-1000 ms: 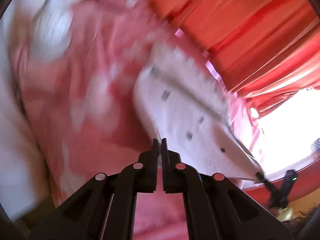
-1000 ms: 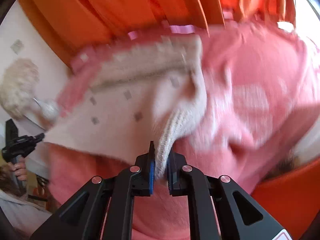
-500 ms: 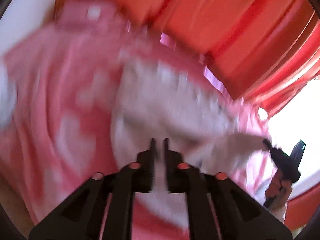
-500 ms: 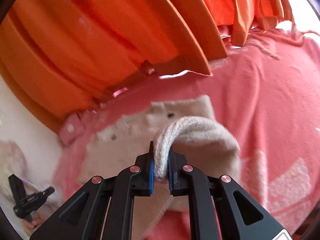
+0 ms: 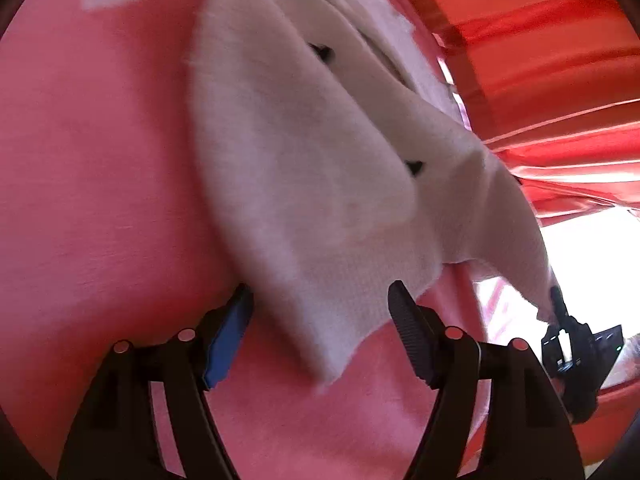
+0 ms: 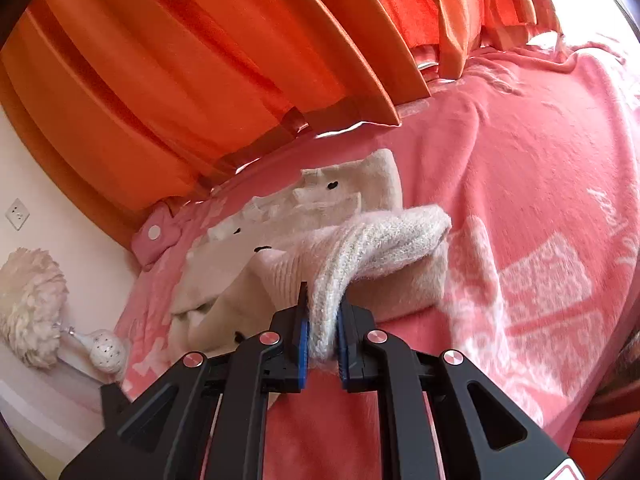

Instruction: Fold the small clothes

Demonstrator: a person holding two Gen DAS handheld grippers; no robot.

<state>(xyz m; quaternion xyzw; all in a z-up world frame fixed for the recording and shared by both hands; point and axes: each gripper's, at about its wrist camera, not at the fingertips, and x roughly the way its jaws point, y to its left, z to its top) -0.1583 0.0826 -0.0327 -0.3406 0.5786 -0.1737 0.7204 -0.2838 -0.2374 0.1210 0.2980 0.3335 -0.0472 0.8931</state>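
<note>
A pink blanket (image 6: pixel 520 184) with white patterning fills the space ahead of and beneath both grippers. Orange curtains (image 6: pixel 200 64) hang beyond it, past the far end of the garment. A cream knitted garment (image 5: pixel 304 152) with small dark marks lies spread on the blanket directly ahead of the left gripper (image 5: pixel 320 336), whose jaws stand wide apart, released, with one loose corner of the fabric lying between them. The right gripper (image 6: pixel 322 344) is clenched on a thick ribbed edge of the same garment, lifting it in a roll over the flat part. A fluffy white lamp (image 6: pixel 32 300) sits far to its left.
</note>
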